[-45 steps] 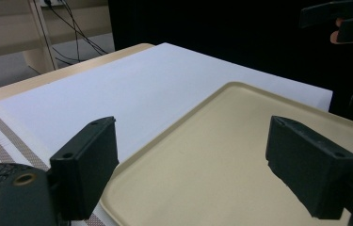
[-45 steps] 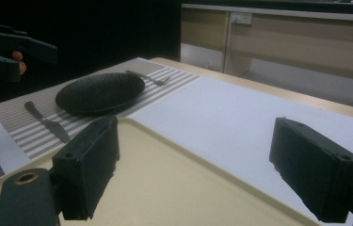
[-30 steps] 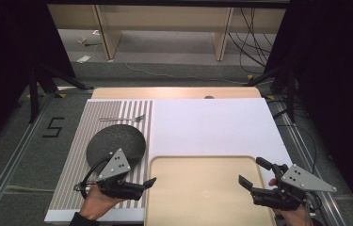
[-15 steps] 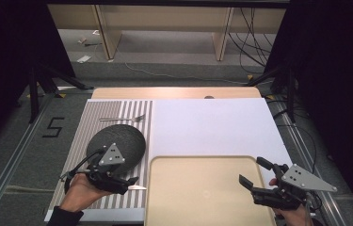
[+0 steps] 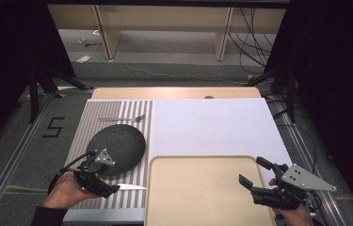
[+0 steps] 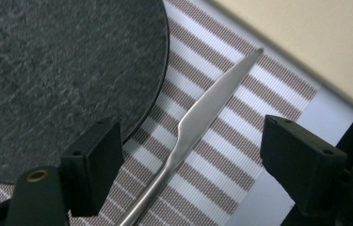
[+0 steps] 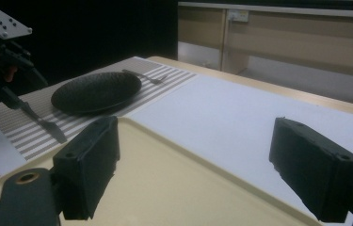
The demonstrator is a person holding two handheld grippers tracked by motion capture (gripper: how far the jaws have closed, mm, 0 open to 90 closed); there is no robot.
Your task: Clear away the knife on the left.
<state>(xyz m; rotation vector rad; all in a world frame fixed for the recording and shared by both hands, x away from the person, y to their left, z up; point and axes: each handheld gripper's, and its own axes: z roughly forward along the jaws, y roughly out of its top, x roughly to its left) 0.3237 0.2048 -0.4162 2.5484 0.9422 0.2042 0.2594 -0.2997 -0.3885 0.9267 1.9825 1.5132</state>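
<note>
Striped placemat [image 5: 117, 113] bearing dark plate [image 5: 117, 146], left gripper [image 5: 106, 187] moved leftward, jaws apart astride knife [image 6: 202, 122], right gripper [image 5: 254, 176] spread over bare tray [image 5: 202, 188].

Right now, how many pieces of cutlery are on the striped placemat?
2. A silver metal fork lies on the far side of the dark round plate; a silver metal knife lies on its near side, between the left gripper's open jaws. None seems hidden.

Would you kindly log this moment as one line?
left gripper: open astride knife | right gripper: open above tray | plate: on mat
</note>
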